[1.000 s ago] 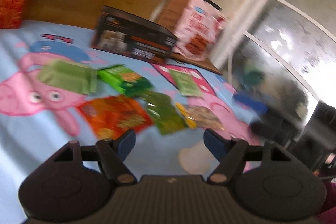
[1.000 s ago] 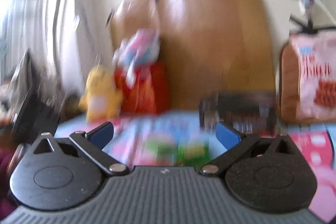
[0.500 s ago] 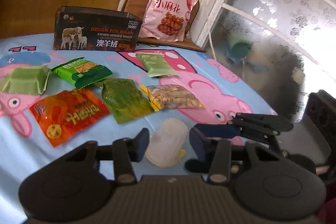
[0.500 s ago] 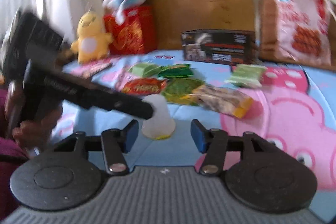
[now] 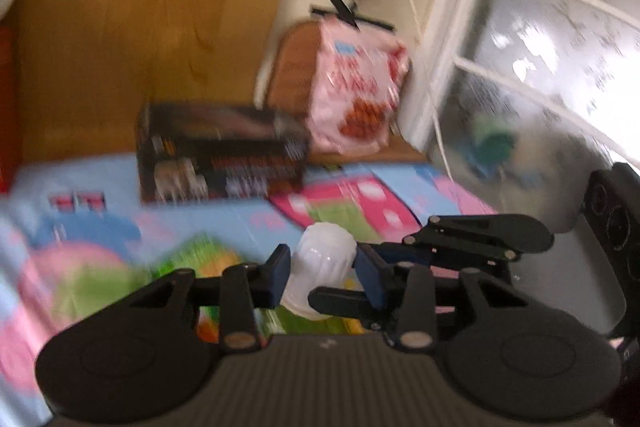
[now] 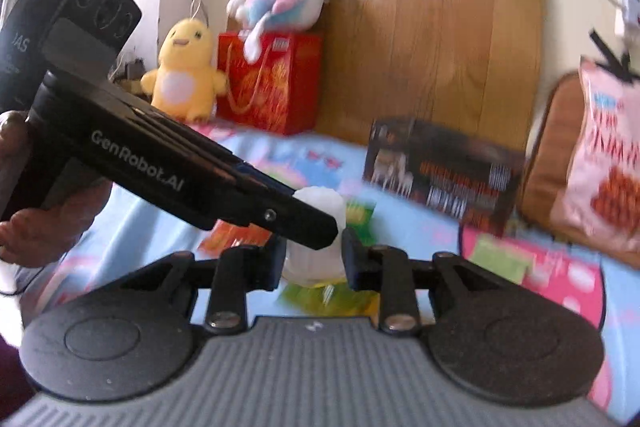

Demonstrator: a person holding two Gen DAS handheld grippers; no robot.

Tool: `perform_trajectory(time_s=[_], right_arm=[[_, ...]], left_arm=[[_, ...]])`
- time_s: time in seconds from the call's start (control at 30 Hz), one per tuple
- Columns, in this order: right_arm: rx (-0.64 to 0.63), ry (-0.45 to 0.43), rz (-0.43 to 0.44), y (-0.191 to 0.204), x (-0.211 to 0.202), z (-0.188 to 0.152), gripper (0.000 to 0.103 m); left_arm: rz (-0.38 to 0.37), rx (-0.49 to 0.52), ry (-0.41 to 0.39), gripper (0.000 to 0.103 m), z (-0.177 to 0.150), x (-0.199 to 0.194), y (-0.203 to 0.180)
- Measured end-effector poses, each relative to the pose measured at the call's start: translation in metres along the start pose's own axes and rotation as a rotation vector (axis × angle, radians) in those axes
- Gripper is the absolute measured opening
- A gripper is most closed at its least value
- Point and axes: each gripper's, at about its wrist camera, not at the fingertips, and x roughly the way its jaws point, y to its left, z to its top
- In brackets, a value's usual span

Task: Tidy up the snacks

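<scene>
Lifted off the blue cartoon-print cloth (image 5: 256, 215) since half a second ago, the small white ribbed jelly cup (image 5: 322, 267) is clamped by the left gripper (image 5: 322, 273) and the right gripper (image 6: 314, 259) together. It is judged light, thin-walled and slippery; its ribbed sides should be held gently.

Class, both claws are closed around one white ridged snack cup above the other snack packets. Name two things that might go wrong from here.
1. The left claw and right claw both squeeze the white cup; pulling apart may crush or tear it.
2. If either lets go clumsily, the cup may drop onto the packets below, scattering them across the cartoon sheet.
</scene>
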Motion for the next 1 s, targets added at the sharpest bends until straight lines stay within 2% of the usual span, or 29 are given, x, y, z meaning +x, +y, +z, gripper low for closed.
perform_trajectory(time_s=[0.13, 0.3, 0.4, 0.47, 0.57, 0.6, 0.73, 0.83, 1.0], right_arm=[[-0.025, -0.051, -0.016, -0.032, 0.029, 0.032, 0.033], [0.002, -0.061, -0.037, -0.081, 0.080, 0.065, 0.033], [-0.005, -0.046, -0.064, -0.102, 0.108, 0.074, 0.033], [0.013, -0.024, -0.080, -0.116, 0.128, 0.077, 0.034], [0.084, 0.036, -0.117, -0.141, 0.151, 0.076, 0.038], [0.117, 0.038, -0.127, -0.148, 0.152, 0.075, 0.041], [0.250, -0.002, -0.106, -0.171, 0.120, 0.064, 0.042], [0.378, -0.017, -0.103, -0.188, 0.086, 0.047, 0.042], [0.589, -0.011, -0.108, -0.202, 0.036, 0.000, 0.043]], left_arm=[[0.049, -0.021, -0.050, 0.036, 0.046, 0.027, 0.019], [0.093, -0.055, -0.074, 0.036, 0.087, 0.075, 0.045], [0.107, -0.078, -0.076, 0.035, 0.099, 0.100, 0.059], [0.129, -0.096, -0.077, 0.038, 0.103, 0.114, 0.068], [0.164, -0.132, -0.069, 0.040, 0.100, 0.116, 0.078], [0.156, -0.142, -0.076, 0.042, 0.096, 0.112, 0.081], [0.189, -0.164, -0.098, 0.043, 0.077, 0.088, 0.091], [0.134, -0.231, -0.074, 0.043, 0.062, 0.075, 0.093], [0.024, -0.242, 0.019, 0.043, 0.035, 0.080, 0.068]])
